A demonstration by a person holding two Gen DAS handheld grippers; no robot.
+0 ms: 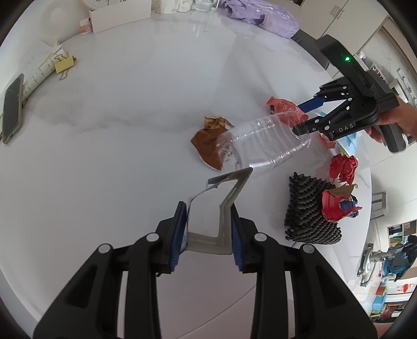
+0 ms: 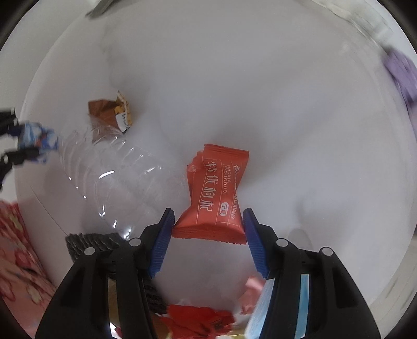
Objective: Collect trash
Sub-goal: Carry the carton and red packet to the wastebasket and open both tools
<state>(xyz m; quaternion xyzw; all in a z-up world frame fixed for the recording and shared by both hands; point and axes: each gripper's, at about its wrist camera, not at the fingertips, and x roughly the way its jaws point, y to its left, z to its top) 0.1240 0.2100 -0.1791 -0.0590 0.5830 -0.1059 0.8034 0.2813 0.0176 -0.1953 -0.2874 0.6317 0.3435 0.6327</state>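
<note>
My left gripper [image 1: 208,229] is shut on a crumpled silver foil wrapper [image 1: 224,208], held above the white table [image 1: 117,130]. A clear plastic bottle [image 1: 263,148] lies on its side just beyond it; it also shows in the right wrist view [image 2: 112,169]. My right gripper [image 2: 208,234] has its jaws apart around an orange snack packet [image 2: 216,193]; the pads touch the packet's edges at most lightly. In the left wrist view the right gripper [image 1: 299,117] is at the bottle's far end, by the packet [image 1: 284,107]. A brown torn wrapper [image 1: 208,143] lies behind the bottle.
A black knitted basket [image 1: 310,208] with red trash [image 1: 333,206] stands at the right table edge, red crumpled paper [image 1: 342,167] beside it. A phone [image 1: 11,109], paper roll and yellow binder clip [image 1: 63,65] lie far left. Purple cloth [image 1: 263,15] lies at the back.
</note>
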